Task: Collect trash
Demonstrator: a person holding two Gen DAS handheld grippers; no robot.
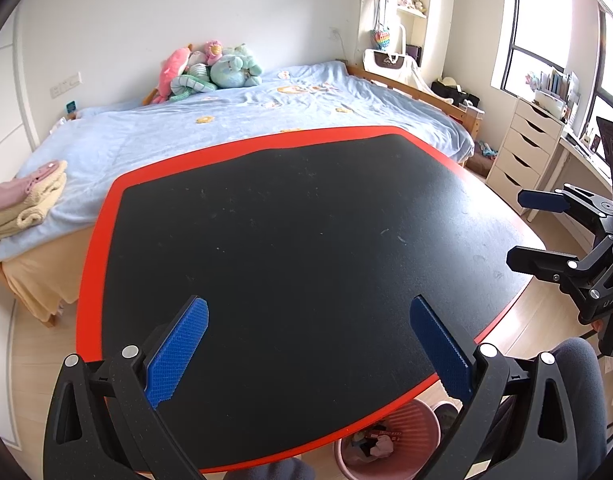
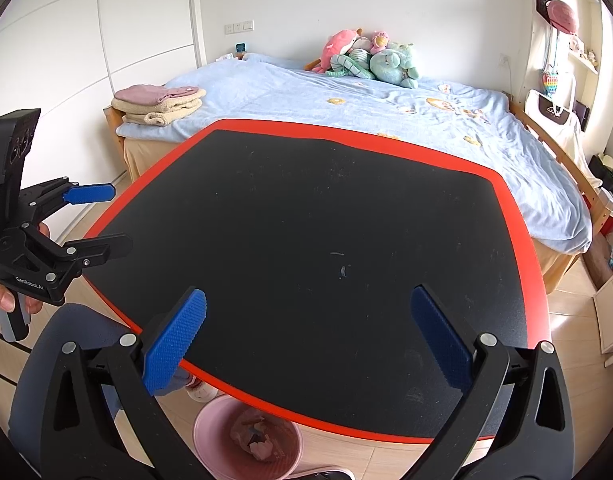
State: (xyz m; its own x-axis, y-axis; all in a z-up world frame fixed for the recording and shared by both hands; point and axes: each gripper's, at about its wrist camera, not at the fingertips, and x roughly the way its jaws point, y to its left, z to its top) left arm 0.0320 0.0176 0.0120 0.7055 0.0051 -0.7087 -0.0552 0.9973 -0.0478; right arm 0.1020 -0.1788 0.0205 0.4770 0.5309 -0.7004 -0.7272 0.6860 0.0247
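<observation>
At the far left, beyond the table's left corner, folded towels (image 2: 158, 105) sit on the end of the bed (image 2: 386, 120). The left gripper (image 1: 308, 344) hangs above the near edge of the table (image 1: 286, 240), its blue pads (image 1: 178, 350) spread wide with nothing between them; in the right wrist view it shows off the table's left edge (image 2: 113, 220), held in a hand (image 2: 2, 300), likewise spread.

The table, a black top with a red rim, fills the middle of both views; only faint smudges and specks show on it. Behind the table's far edge, plush toys (image 2: 370, 60) lie piled on the blue bedcover.

Below the table's near edge stands a pink trash bin (image 2: 248, 436) on the floor, with crumpled trash inside it (image 2: 258, 434); in the left wrist view it sits under the near right corner (image 1: 390, 436).

The right gripper (image 2: 308, 338) hovers over the table's near edge, pads (image 2: 174, 344) wide apart and holding nothing. Right of the table stands a white drawer unit (image 1: 522, 144).
</observation>
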